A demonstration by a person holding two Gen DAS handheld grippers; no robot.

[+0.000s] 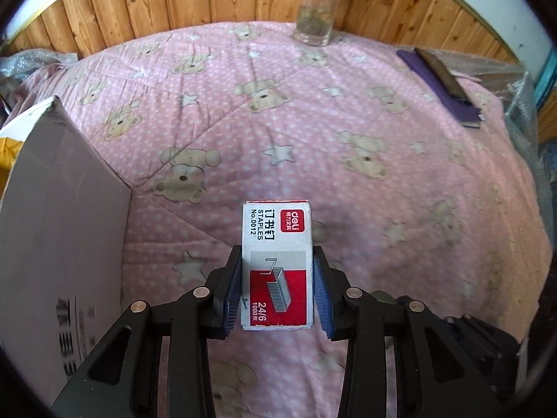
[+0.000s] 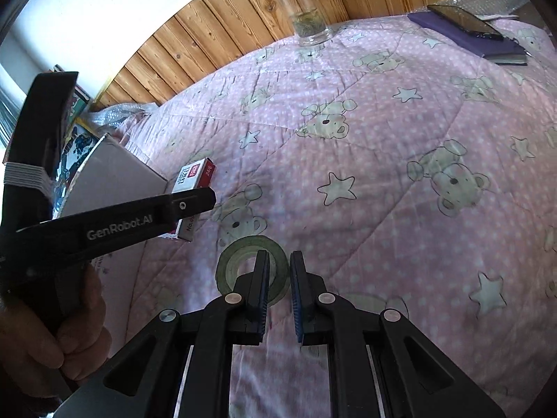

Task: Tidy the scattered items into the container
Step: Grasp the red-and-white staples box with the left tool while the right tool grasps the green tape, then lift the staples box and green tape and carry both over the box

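A white and red staples box (image 1: 276,264) sits between the fingers of my left gripper (image 1: 277,254), which is shut on it above the pink bear quilt (image 1: 313,132). The grey cardboard container (image 1: 55,237) stands just to its left. In the right wrist view the same box (image 2: 193,181) and left gripper arm (image 2: 118,223) show beside the container (image 2: 115,181). My right gripper (image 2: 279,259) is over a green tape roll (image 2: 229,264) lying on the quilt; its narrow-set fingers straddle the roll's right rim, and I cannot tell if they pinch it.
A glass jar (image 1: 315,14) stands at the far edge by the wooden wall. A purple notebook with a phone on it (image 1: 442,83) lies at the far right. Bubble wrap (image 1: 522,104) lines the right edge.
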